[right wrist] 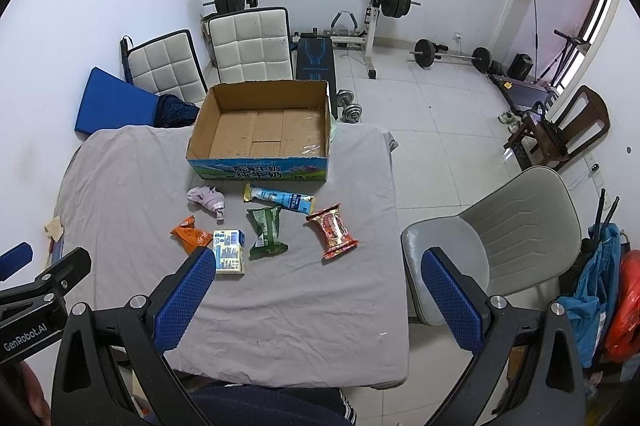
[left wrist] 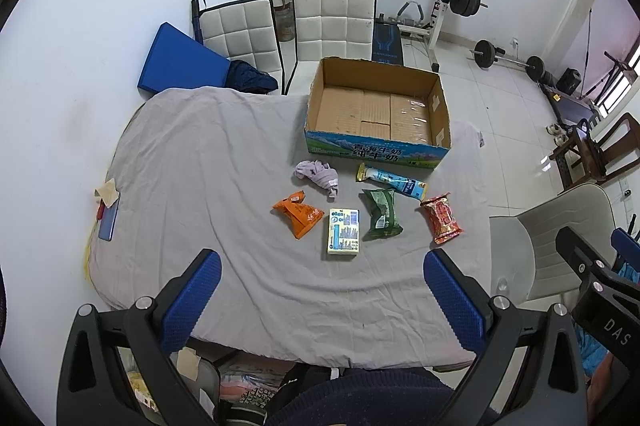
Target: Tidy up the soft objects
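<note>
Both the left gripper (left wrist: 322, 268) and the right gripper (right wrist: 318, 268) hang spread wide and empty above the near edge of the table (left wrist: 208, 166), touching nothing. Ahead of them lie an orange packet (left wrist: 298, 214), a tissue pack (left wrist: 344, 233), a green packet (left wrist: 381, 213) and a red packet (left wrist: 441, 217). Farther ahead lie a crumpled cloth (left wrist: 318, 175) and a blue tube packet (left wrist: 391, 181), with the open box (left wrist: 378, 150) just beyond.

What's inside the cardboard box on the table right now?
Nothing: the cardboard box shows only its bare flap floor with some clear tape. Its near wall hides a strip of floor just behind it.
</note>
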Tool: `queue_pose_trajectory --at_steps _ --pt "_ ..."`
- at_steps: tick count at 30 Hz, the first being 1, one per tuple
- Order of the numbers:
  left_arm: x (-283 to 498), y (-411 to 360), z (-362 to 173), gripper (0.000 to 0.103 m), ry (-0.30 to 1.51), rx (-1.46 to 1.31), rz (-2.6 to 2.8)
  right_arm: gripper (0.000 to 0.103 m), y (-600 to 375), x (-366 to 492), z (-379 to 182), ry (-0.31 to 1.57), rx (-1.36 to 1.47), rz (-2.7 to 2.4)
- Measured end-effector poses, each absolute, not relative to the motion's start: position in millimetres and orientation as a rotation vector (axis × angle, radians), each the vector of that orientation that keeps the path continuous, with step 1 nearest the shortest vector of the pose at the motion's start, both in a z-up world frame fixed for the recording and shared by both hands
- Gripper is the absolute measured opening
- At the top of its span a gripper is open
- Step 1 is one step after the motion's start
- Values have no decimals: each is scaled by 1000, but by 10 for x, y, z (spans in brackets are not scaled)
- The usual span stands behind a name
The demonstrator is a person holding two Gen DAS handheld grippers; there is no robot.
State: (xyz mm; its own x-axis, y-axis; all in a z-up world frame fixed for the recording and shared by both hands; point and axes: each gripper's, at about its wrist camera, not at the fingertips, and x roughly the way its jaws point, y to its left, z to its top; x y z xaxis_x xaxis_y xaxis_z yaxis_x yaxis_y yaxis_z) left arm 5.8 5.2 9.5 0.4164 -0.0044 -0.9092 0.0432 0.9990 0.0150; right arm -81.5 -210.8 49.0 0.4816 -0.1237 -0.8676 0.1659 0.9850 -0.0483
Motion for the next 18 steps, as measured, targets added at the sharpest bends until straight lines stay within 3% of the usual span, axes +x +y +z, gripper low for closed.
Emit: queue_pose_trajectory --at_steps 18 --pt "-39 62 149 103 1125 24 -30 103 -2109 -885 568 1028 43 -184"
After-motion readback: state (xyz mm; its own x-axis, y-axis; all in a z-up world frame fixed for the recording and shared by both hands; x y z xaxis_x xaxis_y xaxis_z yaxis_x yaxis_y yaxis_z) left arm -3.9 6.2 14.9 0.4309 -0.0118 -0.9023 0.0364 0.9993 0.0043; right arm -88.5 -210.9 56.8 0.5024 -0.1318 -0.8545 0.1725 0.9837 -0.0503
